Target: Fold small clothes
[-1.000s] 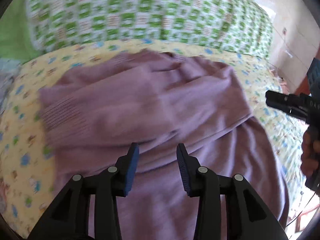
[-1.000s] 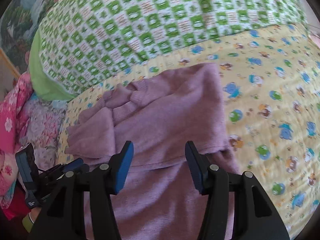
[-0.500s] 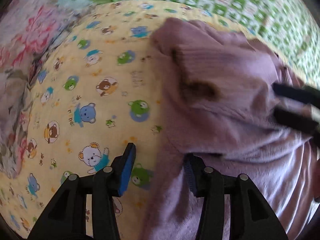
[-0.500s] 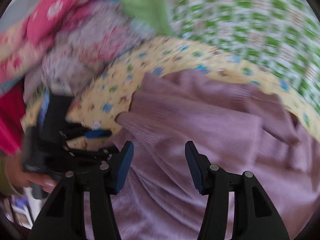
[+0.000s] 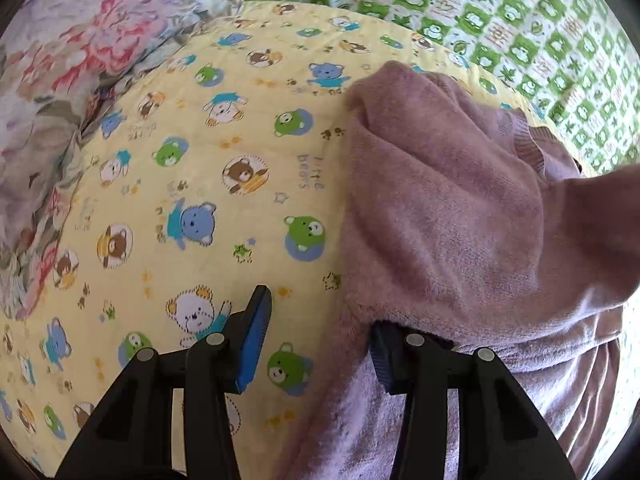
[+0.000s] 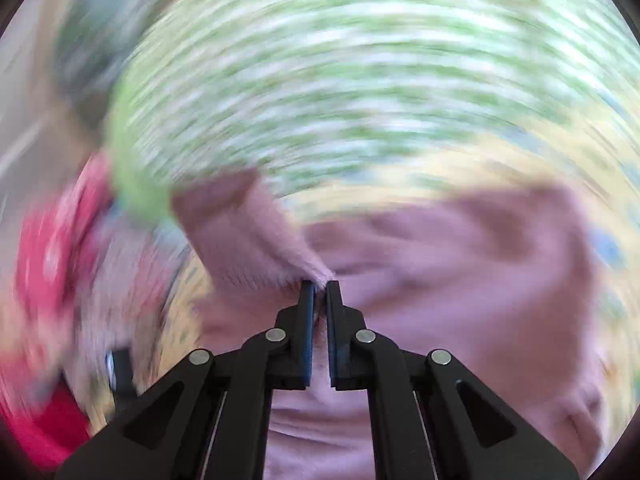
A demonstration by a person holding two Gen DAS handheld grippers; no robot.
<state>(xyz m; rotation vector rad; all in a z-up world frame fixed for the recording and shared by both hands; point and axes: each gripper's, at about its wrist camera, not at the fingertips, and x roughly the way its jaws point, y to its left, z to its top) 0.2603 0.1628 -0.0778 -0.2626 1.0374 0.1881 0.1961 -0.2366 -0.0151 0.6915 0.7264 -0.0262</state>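
Right claw (image 6: pixel 320 286): closed, pinching a peak of the sweater (image 6: pixel 460 260); a flap of knit rises up and to the left from the pinch. The view is heavily blurred, so which part of the garment is held cannot be told.

Left claw (image 5: pixel 316 328): open. Its left finger (image 5: pixel 256 332) stands over the bear sheet (image 5: pixel 200 184); the tip of its right finger is hidden under the sweater's left edge (image 5: pixel 440 208). It grips nothing.

Location: the sweater lies on the bed, on the bear sheet, with the green checked pillow (image 5: pixel 520 20) behind it and floral bedding (image 5: pixel 60 80) to the left.

Assessment: a fold appears to be under way, the right claw carrying cloth across.

Recommendations:
- Keep the lifted cloth low, so the lower layers are not dragged.
- Use the left claw to hold the near edge down as an anchor along the fold line.
- Lay the flap flat, edges matched, before letting go.

Risk: the thick knit may bunch at the pinch.
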